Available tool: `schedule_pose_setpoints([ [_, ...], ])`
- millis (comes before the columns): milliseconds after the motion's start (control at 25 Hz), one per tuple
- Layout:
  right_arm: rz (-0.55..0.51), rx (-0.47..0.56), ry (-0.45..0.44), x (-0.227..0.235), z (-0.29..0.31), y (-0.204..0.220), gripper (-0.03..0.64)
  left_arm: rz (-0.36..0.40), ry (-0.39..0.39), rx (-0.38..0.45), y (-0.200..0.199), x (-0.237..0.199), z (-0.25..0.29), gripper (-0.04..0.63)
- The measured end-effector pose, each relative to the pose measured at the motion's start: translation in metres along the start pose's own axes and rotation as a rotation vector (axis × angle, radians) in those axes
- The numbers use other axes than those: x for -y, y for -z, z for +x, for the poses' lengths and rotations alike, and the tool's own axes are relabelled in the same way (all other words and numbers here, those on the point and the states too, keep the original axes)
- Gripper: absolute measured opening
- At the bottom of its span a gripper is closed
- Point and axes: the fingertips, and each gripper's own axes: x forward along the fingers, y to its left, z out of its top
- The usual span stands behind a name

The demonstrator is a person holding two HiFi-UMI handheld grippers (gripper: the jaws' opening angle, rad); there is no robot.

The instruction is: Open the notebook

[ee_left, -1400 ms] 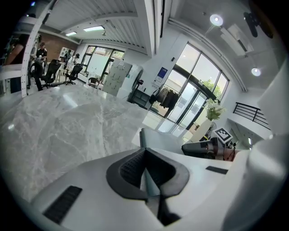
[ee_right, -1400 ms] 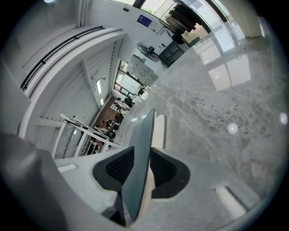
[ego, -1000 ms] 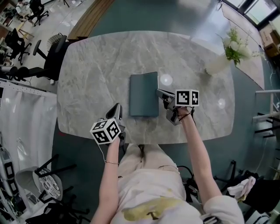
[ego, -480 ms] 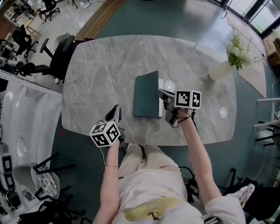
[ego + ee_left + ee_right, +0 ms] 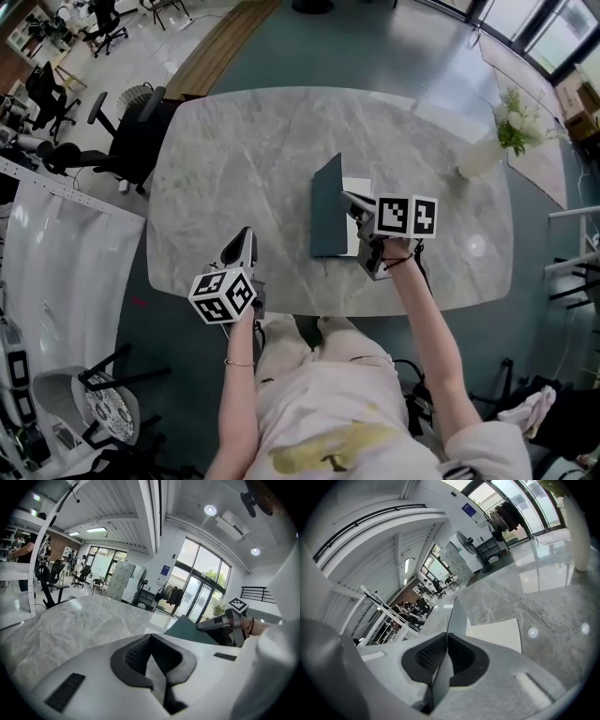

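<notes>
On one table (image 5: pixel 244 169): one notebook (image 5: pixel 326 214) in right gripper (image 5: pixel 350 199), perhaps one vase (image 5: pixel 480 157).

An open-plan office: black swivel chairs (image 5: pixel 139 139), a marble table (image 5: pixel 244 169), tall glass doors (image 5: pixel 197 597).

From the head view we can't see the strip of white page (image 5: pixel 354 187) by the notebook (image 5: pixel 325 223) spine, since the raised cover (image 5: pixel 328 192) blocks it. In the left gripper view the left gripper (image 5: pixel 151 646) body swallows the notebook's near part. In the right gripper view the vase (image 5: pixel 580 536) past the notebook gets clipped by the edge.
</notes>
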Motion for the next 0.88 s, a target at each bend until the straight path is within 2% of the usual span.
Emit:
schedule_pose_setpoints([
  [360,-0.072,0.023,0.127,-0.049,0.046,0.008,0.017,0.005,0.084,-0.014,-0.03,-0.065,-0.013,0.0],
  [880,-0.184,-0.029,0.305,-0.073,0.116,0.036,0.025,-0.005,0.097,-0.019,-0.048,-0.136,-0.037,0.0],
])
